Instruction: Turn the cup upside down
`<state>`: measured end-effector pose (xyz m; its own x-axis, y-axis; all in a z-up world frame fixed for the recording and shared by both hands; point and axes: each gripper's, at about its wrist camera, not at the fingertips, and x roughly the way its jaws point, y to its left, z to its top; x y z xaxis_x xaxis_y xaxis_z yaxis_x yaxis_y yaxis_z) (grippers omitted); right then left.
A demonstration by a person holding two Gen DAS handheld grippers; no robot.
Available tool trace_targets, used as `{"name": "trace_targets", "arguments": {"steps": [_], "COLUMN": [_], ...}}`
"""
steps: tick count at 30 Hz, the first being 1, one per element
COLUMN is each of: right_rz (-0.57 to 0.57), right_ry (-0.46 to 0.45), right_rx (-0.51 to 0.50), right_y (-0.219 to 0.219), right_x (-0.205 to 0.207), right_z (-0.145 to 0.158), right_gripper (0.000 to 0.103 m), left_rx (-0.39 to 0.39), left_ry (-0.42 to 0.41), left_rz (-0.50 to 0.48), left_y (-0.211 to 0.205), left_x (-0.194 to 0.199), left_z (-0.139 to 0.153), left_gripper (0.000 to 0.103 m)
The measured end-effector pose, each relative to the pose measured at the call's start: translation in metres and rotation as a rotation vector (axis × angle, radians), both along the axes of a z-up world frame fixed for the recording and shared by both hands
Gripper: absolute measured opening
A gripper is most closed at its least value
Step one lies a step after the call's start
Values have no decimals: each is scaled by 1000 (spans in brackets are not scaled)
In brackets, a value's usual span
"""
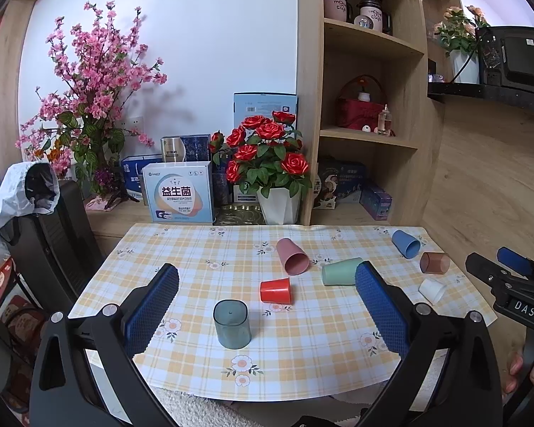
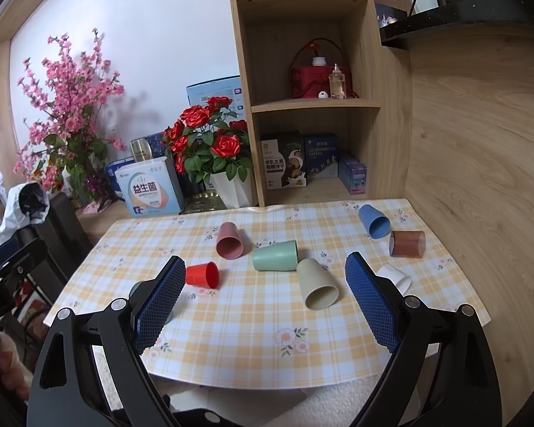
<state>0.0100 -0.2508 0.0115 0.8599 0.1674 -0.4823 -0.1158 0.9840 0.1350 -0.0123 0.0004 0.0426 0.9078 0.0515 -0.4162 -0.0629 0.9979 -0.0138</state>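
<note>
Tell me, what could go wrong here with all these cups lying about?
Mostly rolling and knocking, I would guess. The beige cup lies on its side between the open fingers of the right tool, so a nudge might roll it. The green cup lies right behind it and could get bumped. The teal cup already stands upside down near the left tool, which could tip it if it swings.
</note>
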Motion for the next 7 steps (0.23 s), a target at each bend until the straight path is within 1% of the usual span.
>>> {"name": "trace_targets", "arguments": {"steps": [7], "right_rz": [-1], "right_ry": [3], "right_rx": [2], "right_y": [0], "right_x": [0], "right_z": [-1], "right_gripper": [88], "left_rx": [3], "left_ry": [-2], "left_rz": [5], "left_y": [-1], "left_x": [0], "left_z": [1], "left_gripper": [97]}}
